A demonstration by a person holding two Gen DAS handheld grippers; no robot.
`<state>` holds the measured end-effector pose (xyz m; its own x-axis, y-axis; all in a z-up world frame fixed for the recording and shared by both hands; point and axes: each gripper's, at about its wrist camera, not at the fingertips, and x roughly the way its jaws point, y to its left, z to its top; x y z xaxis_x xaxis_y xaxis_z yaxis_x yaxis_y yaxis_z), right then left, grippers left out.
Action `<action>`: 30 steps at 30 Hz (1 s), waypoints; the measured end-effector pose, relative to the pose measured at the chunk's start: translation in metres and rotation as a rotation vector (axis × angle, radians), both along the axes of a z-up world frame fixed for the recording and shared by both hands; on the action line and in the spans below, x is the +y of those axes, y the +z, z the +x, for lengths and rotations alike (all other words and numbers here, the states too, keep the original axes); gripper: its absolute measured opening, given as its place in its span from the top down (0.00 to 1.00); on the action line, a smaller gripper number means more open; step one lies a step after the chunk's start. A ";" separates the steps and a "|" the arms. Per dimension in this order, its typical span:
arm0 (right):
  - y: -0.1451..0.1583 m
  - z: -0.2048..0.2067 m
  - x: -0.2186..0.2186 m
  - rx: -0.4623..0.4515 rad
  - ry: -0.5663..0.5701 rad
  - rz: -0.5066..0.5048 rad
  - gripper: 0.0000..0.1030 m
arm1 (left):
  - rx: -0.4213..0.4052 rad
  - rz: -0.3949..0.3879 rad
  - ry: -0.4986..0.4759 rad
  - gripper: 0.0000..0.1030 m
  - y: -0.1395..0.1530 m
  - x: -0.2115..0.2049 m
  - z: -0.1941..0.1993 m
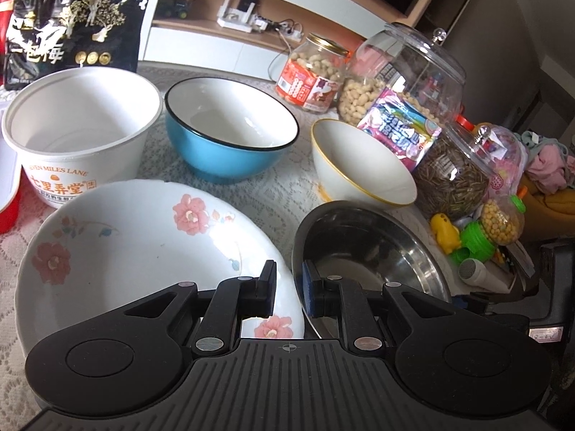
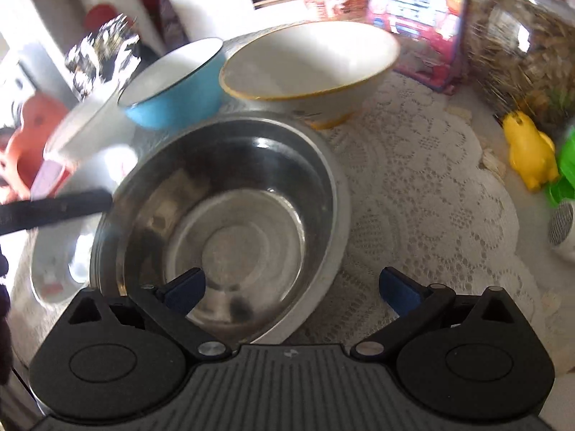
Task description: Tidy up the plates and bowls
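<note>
— White flowered plate [image 1: 143, 251]: where is it seen?
— At the desk's [image 2: 413, 179] left front; its right rim is pinched by the left tool [image 1: 289, 287].
— And the steel bowl [image 2: 230, 222]?
— Just beside it, with the right tool [image 2: 291, 287] spread wide across its near rim.

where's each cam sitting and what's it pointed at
Left wrist: on the left gripper, low over the floral plate, facing bowls and snack jars; its fingers straddle the plate rim, nearly closed.
Right wrist: on the right gripper, looking down into the steel bowl; fingers wide open.
Shared: steel bowl, blue bowl, gold-rimmed bowl.
</note>
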<state>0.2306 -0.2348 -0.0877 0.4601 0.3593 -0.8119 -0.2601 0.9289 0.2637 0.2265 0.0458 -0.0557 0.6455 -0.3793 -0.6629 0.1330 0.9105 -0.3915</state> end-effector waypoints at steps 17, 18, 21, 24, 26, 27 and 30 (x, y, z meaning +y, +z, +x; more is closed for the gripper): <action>0.035 -0.021 -0.012 -0.192 -0.090 0.004 0.70 | 0.002 -0.039 -0.030 0.75 0.003 -0.014 -0.007; 0.044 -0.027 -0.008 -0.219 -0.076 0.006 0.70 | -0.012 -0.050 -0.020 0.75 0.008 -0.010 -0.011; 0.065 -0.032 0.010 -0.277 -0.028 -0.005 0.68 | -0.076 -0.090 0.043 0.72 0.026 0.010 -0.027; 0.072 -0.026 0.042 -0.283 0.047 0.007 0.68 | -0.117 -0.063 0.128 0.72 0.040 0.035 -0.042; 0.069 -0.022 0.067 -0.270 0.104 0.024 0.68 | -0.119 -0.026 0.199 0.72 0.042 0.054 -0.049; 0.067 -0.021 0.081 -0.265 0.131 0.025 0.68 | -0.113 -0.013 0.228 0.72 0.040 0.061 -0.052; 0.056 -0.018 0.119 -0.248 0.192 0.023 0.68 | -0.087 0.062 0.306 0.72 0.031 0.080 -0.058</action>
<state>0.2127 -0.1160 -0.0313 0.5648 0.4762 -0.6740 -0.4893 0.8509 0.1911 0.1681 0.1260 -0.0247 0.7787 -0.1191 -0.6160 -0.1203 0.9353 -0.3329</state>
